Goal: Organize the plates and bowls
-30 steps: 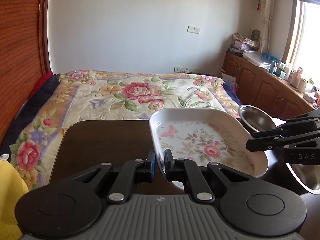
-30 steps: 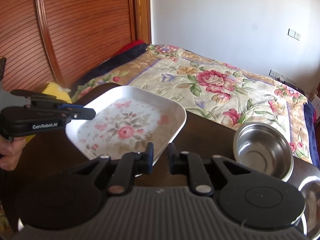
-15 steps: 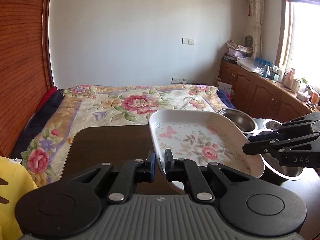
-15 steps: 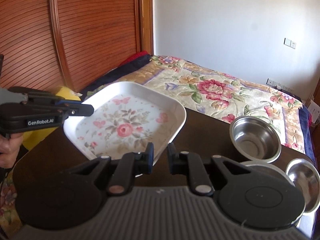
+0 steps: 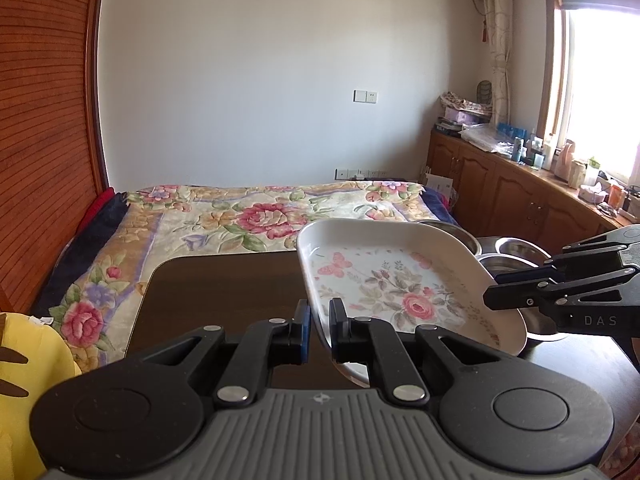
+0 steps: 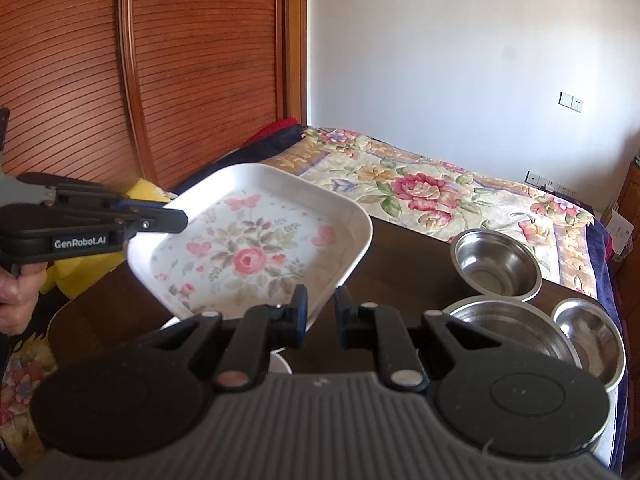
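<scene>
I see the floral plate point(image 5: 384, 280) held up off the dark table point(image 5: 224, 288), tilted, a white rounded square with a raised rim and a rose print. My left gripper point(image 5: 318, 330) pinches its near rim; my right gripper point(image 6: 320, 312) pinches the opposite edge. The plate's underside and the table below it are hidden. Three smooth round steel bowls point(image 6: 496, 264) sit clustered at the table's right end, one cut off by my right gripper's body. A hand point(image 6: 16, 292) shows partly at the right view's left edge.
</scene>
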`<action>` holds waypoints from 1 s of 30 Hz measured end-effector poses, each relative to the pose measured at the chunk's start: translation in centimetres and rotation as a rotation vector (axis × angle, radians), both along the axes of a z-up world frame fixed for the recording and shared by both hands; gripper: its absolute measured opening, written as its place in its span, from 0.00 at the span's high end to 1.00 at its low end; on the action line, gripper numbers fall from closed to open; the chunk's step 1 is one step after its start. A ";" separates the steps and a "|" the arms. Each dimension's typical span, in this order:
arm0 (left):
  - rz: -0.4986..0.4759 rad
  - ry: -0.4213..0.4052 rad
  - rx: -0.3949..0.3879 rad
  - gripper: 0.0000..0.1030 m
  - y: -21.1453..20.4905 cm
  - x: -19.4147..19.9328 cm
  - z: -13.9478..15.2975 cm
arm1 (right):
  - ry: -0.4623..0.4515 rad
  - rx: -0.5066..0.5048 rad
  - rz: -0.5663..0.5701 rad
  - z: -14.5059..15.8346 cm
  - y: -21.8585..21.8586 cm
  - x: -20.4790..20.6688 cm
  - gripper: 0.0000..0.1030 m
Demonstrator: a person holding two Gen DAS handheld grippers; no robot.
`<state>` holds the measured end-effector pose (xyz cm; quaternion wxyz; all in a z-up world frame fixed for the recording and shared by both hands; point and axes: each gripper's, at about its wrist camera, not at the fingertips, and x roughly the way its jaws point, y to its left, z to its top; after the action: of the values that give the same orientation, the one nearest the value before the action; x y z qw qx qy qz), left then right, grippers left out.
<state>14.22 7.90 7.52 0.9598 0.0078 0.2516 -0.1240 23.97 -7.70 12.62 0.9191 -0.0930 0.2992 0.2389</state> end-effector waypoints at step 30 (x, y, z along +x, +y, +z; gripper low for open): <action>-0.005 0.076 -0.005 0.89 0.7 -4.4 -4.3 | -0.009 -0.005 0.005 -2.7 0.0 -4.8 0.85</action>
<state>9.81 8.64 3.22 0.9493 0.0016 0.2875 -0.1272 19.17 -7.66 9.92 0.9196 -0.0969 0.2955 0.2400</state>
